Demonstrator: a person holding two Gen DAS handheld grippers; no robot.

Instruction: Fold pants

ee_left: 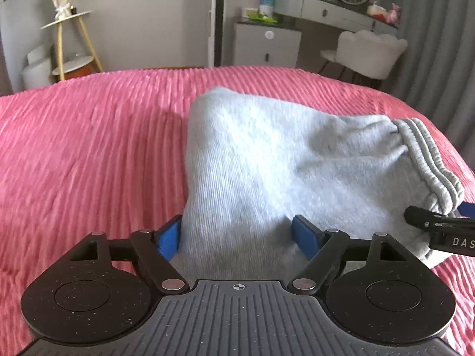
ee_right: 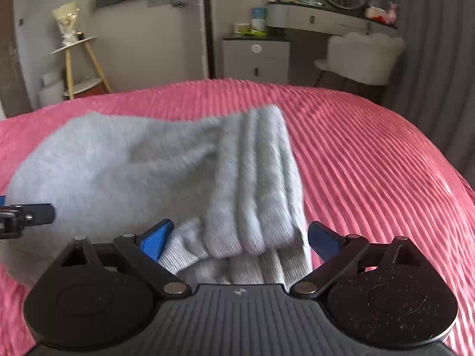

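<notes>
pants (ee_left: 267,160) folded in a bundle, lay mid-bed (ee_left: 89,136) | left gripper (ee_left: 237,237) fingers wide apart, straddled near edge, gripped nothing | right gripper (ee_right: 237,243) fingers fully spread around waistband end, unpinched | likely released to let fold settle

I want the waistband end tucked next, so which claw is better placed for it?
Probably the right claw: the pants' ribbed waistband lies between its open fingers. The left claw, also open, straddles plain fabric.
</notes>
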